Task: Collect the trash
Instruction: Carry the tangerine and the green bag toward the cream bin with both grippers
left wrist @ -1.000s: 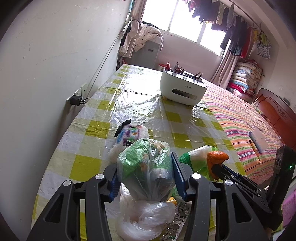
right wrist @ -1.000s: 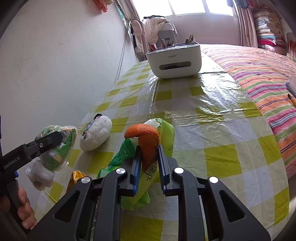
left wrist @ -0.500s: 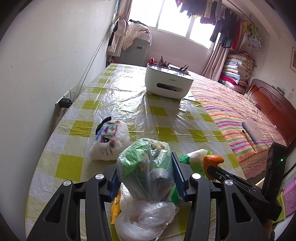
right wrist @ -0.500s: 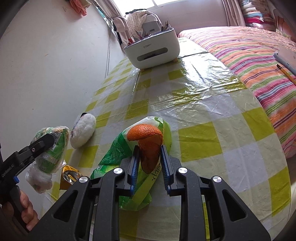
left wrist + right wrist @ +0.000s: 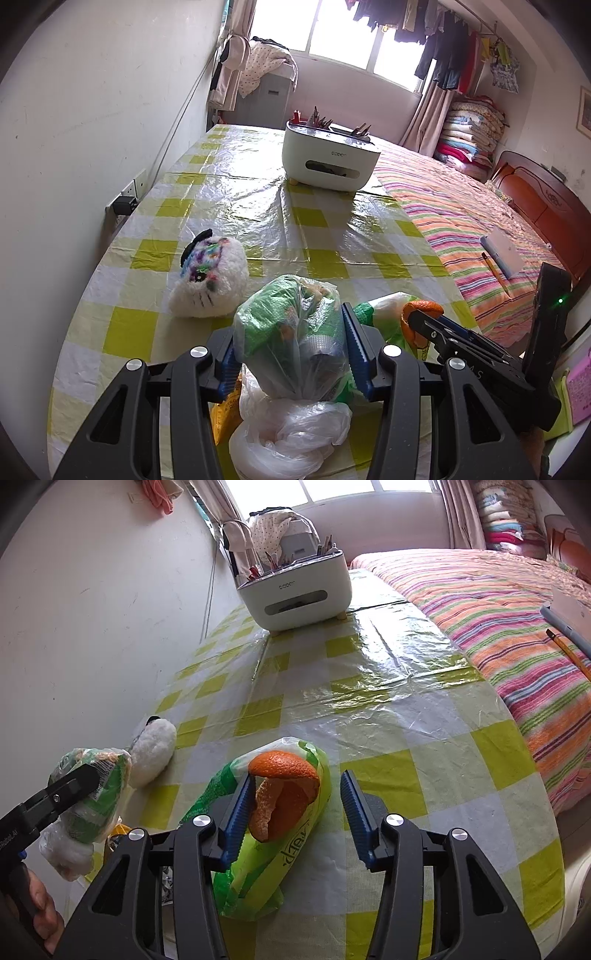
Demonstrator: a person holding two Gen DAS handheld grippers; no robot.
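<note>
Long table [image 5: 236, 206] under a glossy plastic cloth of yellow-green and white checks, creased and glaring under a bright window [image 5: 332, 33]. Pushed against a scuffed white wall (socket and black plug [image 5: 125, 203] at table height). Far end: white organiser box [image 5: 328, 162] with small items standing in its top. Alongside — a bed with a striped blanket [image 5: 461, 221], stacked quilts [image 5: 469, 133] and hanging clothes [image 5: 443, 55] beyond.

Left gripper [image 5: 290, 350] clamped on a clear bag of trash [image 5: 291, 332], held above the near table edge, more white plastic hanging below. White plush toy [image 5: 210, 273] lying just beside it on the cloth.

Right gripper [image 5: 297, 808] with jaws apart — orange peel [image 5: 284, 790] between them, leaning against the left pad, clear of the right one, resting on a green plastic bag [image 5: 258, 849] lying on the cloth.
</note>
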